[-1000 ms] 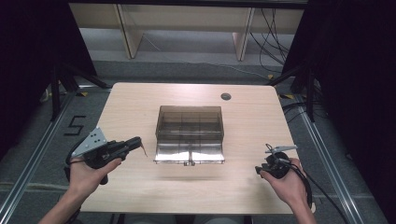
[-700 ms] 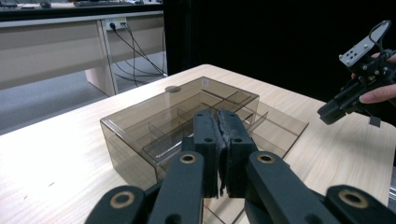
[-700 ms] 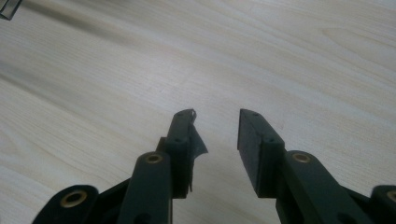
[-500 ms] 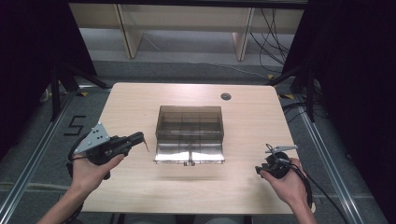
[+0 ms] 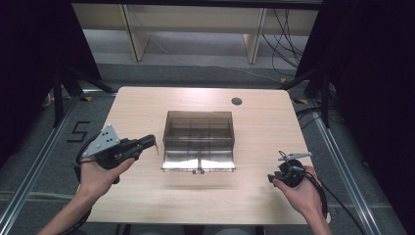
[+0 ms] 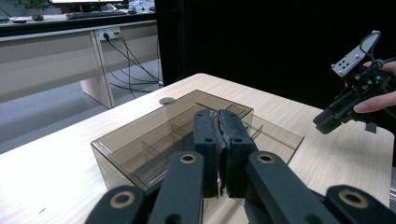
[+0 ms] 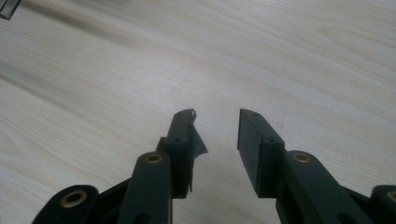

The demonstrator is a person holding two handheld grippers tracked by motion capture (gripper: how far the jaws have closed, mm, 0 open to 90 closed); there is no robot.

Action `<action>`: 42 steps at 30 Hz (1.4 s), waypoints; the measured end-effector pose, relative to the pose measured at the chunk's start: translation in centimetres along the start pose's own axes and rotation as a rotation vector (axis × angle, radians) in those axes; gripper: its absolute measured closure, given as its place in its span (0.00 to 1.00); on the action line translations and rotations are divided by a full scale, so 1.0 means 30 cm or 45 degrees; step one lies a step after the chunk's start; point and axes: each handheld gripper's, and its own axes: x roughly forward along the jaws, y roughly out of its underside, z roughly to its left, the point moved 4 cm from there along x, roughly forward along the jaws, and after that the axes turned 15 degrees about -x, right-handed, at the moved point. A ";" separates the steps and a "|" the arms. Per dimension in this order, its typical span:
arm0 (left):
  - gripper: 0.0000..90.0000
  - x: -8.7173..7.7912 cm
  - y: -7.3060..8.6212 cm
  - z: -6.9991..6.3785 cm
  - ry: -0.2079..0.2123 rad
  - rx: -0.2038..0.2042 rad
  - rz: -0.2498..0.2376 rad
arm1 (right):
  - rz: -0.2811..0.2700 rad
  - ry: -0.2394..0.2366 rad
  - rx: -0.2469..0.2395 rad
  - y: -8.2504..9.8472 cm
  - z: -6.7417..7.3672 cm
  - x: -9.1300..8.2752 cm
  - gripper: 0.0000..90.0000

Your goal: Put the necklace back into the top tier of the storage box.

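A smoky clear plastic organiser box (image 5: 198,139) with inner dividers sits in the middle of the table; its lid lies folded open toward the near edge. My left gripper (image 5: 152,141) hovers just left of the box, pointing at it, jaws pressed together with nothing between them. In the left gripper view the shut pads (image 6: 218,135) stand in front of the box (image 6: 154,149). My right gripper (image 5: 272,178) rests low over the table at the near right, apart from the box. Its jaws (image 7: 215,122) stand apart over bare wood, nothing between them.
The light wooden table (image 5: 147,107) has a round grommet (image 5: 237,101) near its far edge. Desk legs and cables stand beyond it. Dark curtains flank both sides. In the left gripper view, the right gripper (image 6: 327,122) in a hand hangs at the far right.
My left gripper has shifted slightly right and away, toward the box. The right hand has kept still.
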 end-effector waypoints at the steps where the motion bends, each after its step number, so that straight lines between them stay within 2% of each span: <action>1: 0.96 0.002 -0.002 -0.001 0.000 0.002 0.000 | 0.000 0.000 0.001 0.000 0.000 0.000 0.74; 17: 0.96 0.036 -0.025 -0.023 0.030 0.016 -0.006 | 0.001 -0.005 -0.002 0.000 -0.001 0.000 0.74; 22: 0.96 0.050 -0.020 -0.024 0.032 0.023 0.010 | -0.004 0.001 -0.021 0.002 -0.005 0.002 0.74; 25: 0.96 0.057 -0.016 -0.024 0.031 0.026 0.019 | 0.004 -0.005 -0.002 0.001 -0.001 0.000 0.74; 37: 0.96 0.081 -0.005 -0.033 0.037 0.036 0.039 | 0.003 -0.003 -0.002 0.001 -0.001 0.000 0.74; 39: 0.96 0.090 -0.003 -0.037 0.066 0.036 0.035 | -0.003 0.001 -0.022 0.003 -0.005 0.002 0.74; 42: 0.96 0.096 0.001 -0.038 0.058 0.044 0.053 | 0.004 -0.002 -0.016 0.003 -0.004 0.001 0.74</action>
